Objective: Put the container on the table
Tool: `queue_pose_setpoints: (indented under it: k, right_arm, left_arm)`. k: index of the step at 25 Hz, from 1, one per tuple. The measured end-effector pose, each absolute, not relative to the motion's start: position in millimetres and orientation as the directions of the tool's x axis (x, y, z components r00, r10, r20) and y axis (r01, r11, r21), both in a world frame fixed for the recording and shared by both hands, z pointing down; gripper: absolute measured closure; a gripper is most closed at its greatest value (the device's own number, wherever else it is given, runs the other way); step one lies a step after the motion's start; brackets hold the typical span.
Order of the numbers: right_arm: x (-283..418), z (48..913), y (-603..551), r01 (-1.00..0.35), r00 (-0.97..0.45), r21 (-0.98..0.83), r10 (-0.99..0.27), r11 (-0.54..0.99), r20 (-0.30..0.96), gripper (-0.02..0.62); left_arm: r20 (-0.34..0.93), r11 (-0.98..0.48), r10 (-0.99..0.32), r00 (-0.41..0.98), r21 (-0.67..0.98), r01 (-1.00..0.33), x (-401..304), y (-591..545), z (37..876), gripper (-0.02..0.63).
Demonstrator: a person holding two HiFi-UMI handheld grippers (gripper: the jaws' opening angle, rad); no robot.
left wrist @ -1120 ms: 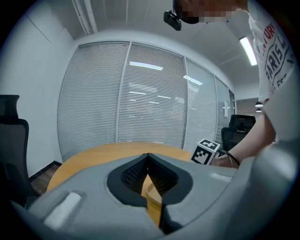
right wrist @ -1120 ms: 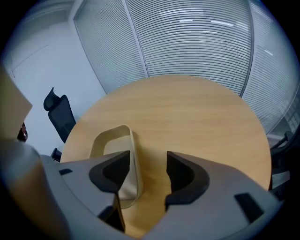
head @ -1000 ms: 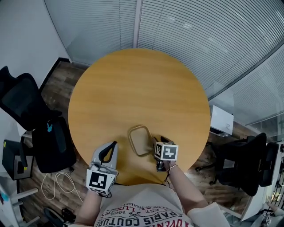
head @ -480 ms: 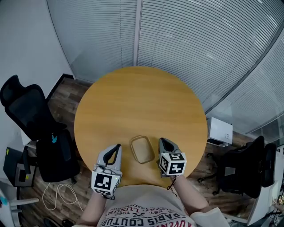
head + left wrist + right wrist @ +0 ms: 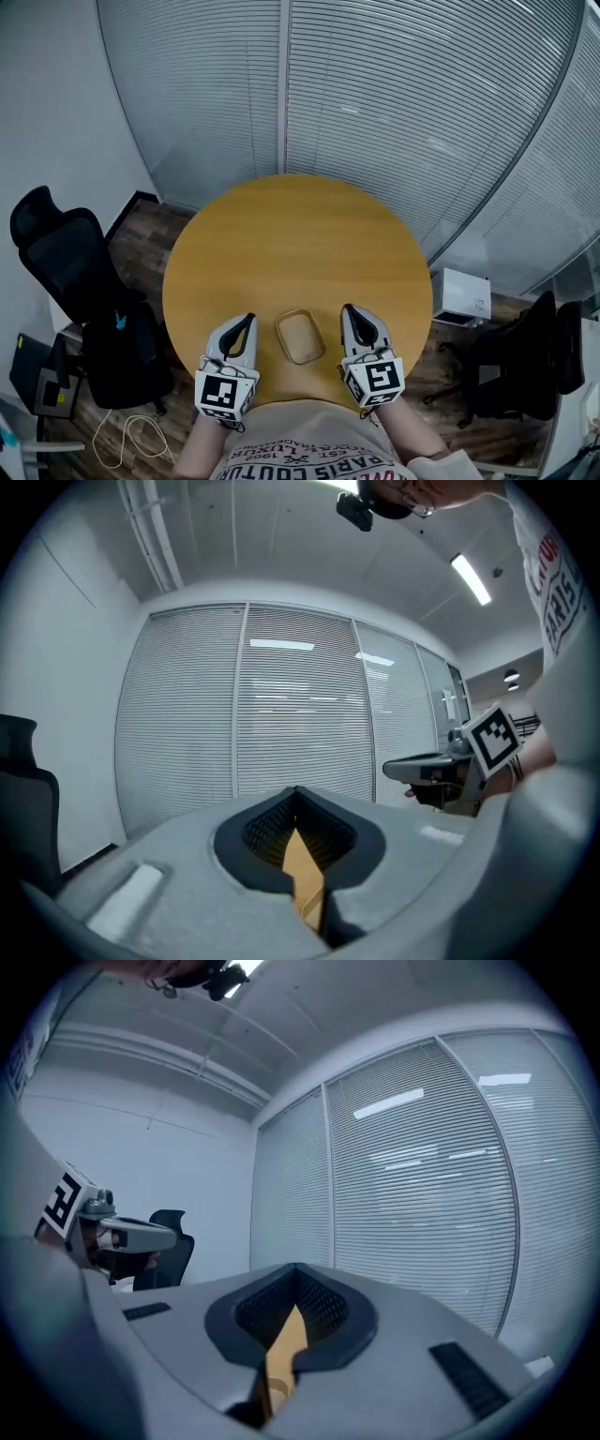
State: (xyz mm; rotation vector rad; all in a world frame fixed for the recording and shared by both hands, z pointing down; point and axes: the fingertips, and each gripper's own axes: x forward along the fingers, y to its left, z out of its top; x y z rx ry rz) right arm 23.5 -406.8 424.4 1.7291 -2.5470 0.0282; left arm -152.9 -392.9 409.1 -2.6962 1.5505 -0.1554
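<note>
A tan, rounded-rectangular container [image 5: 300,336] lies on the round wooden table [image 5: 300,234], close to its near edge. My left gripper [image 5: 247,321] hovers to the container's left, and my right gripper [image 5: 349,311] to its right; both are held above the table, apart from the container. In the left gripper view the left gripper [image 5: 296,794] has its jaws together with nothing between them, and only table shows through the slot. The right gripper [image 5: 297,1269] is likewise shut and empty. Each gripper view shows the other gripper off to the side.
Black office chairs stand left [image 5: 66,253] and right [image 5: 534,366] of the table. A white box [image 5: 461,292] sits on the floor at the right and loose cable [image 5: 117,441] at the lower left. A wall of blinds [image 5: 375,103] runs behind the table.
Both grippers have lifted off the table, the right one farther. The right gripper drew back from the container's side and shut. The container stays on the table.
</note>
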Motion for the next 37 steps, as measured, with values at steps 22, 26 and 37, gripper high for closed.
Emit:
queue_pose_setpoints:
  k: [22,26,37]
  right_arm:
    - [14,423,-380,-0.894,-0.442,0.067,-0.897,0.442,0.023,0.589]
    - [11,423,-380,-0.893,-0.444,0.074,-0.896,0.444,0.028,0.589]
    - [18,423,-381,-0.902,-0.425,0.067,-0.905,0.426,0.036,0.589]
  left_arm:
    - [0.071,-0.516,-0.856,0.512,-0.065,-0.854,-133,-383,405,0.6]
    - [0.075,-0.516,-0.856,0.512,-0.059,-0.854,-133,-384,408,0.6]
    - [0.071,-0.501,-0.865,0.497,-0.046,-0.864,-139,-386,408,0.6]
